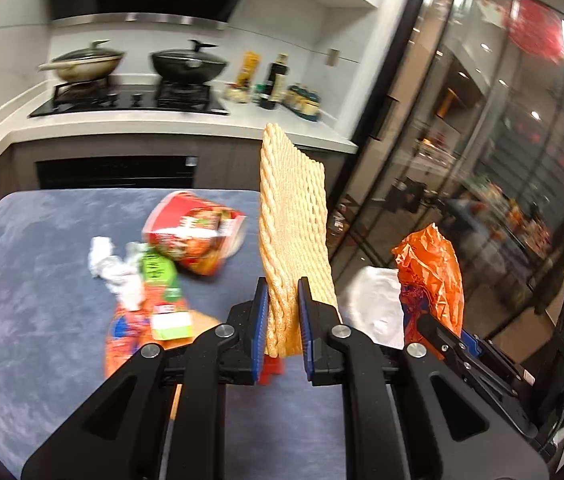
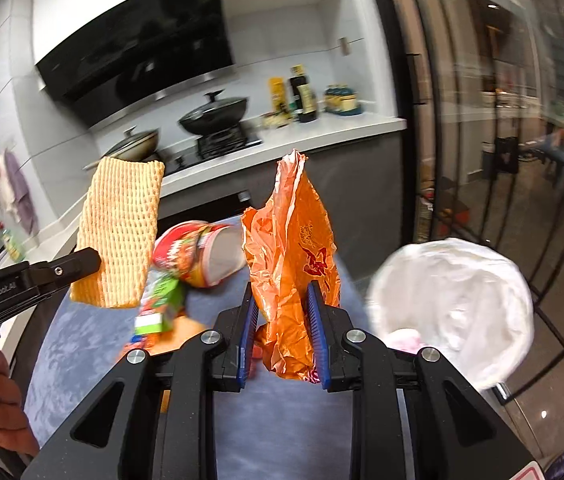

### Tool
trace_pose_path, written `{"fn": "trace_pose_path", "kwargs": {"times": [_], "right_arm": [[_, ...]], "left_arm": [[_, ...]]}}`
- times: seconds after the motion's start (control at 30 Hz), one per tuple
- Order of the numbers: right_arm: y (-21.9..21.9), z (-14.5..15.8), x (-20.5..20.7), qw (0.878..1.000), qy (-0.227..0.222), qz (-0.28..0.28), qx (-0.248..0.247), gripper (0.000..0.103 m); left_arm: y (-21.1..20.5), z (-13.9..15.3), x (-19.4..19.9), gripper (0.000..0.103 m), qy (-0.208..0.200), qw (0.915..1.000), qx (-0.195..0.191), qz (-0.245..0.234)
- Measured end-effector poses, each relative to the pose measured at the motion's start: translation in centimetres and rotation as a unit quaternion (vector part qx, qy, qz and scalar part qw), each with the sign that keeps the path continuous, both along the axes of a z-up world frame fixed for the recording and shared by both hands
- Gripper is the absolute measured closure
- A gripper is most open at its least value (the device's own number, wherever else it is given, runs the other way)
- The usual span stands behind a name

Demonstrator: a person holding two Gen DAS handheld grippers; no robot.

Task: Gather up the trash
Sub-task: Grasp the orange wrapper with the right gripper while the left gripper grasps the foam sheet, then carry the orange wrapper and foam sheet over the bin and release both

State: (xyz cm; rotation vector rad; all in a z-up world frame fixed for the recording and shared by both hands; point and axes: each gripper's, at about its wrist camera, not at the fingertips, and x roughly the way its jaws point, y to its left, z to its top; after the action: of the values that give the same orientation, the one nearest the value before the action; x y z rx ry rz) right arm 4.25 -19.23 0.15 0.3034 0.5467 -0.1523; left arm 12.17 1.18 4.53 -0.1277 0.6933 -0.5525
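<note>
My left gripper (image 1: 283,292) is shut on a tan foam net sleeve (image 1: 291,216), which stands upright above the blue table (image 1: 34,300). The same foam net sleeve (image 2: 120,232) shows at the left of the right wrist view, pinched by the left gripper's fingers (image 2: 82,262). My right gripper (image 2: 282,296) is shut on a crumpled orange plastic bag (image 2: 293,256), also visible as the orange bag (image 1: 431,276) at the right of the left wrist view. A bin lined with a white bag (image 2: 453,304) stands to the right, beside the table.
On the table lie a red instant-noodle cup (image 1: 196,232) on its side, a crumpled white tissue (image 1: 112,268), a green and orange drink carton (image 1: 164,300) and an orange wrapper (image 1: 124,336). Behind are a counter with a stove, two woks (image 1: 190,64) and bottles. Glass doors (image 1: 501,160) stand right.
</note>
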Motion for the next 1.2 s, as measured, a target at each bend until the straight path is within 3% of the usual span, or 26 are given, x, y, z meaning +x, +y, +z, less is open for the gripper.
{"fn": "trace_pose_path", "kwargs": {"times": [0.53, 0.87, 1.2], "right_arm": [[-11.8, -1.9, -5.8, 0.993, 0.013, -0.114, 0.011, 0.080], [-15.5, -4.0, -5.9, 0.990, 0.035, -0.136, 0.033, 0.079], [-16.4, -5.6, -5.0, 0.988, 0.052, -0.137, 0.039, 0.079]], "left_arm": [[-15.0, -1.8, -3.5, 0.089, 0.003, 0.9904, 0.031, -0.135], [-20.3, -4.8, -2.9, 0.089, 0.031, 0.9846, 0.060, -0.161], [-22.6, -7.4, -1.8, 0.088, 0.054, 0.9819, 0.079, -0.164]]}}
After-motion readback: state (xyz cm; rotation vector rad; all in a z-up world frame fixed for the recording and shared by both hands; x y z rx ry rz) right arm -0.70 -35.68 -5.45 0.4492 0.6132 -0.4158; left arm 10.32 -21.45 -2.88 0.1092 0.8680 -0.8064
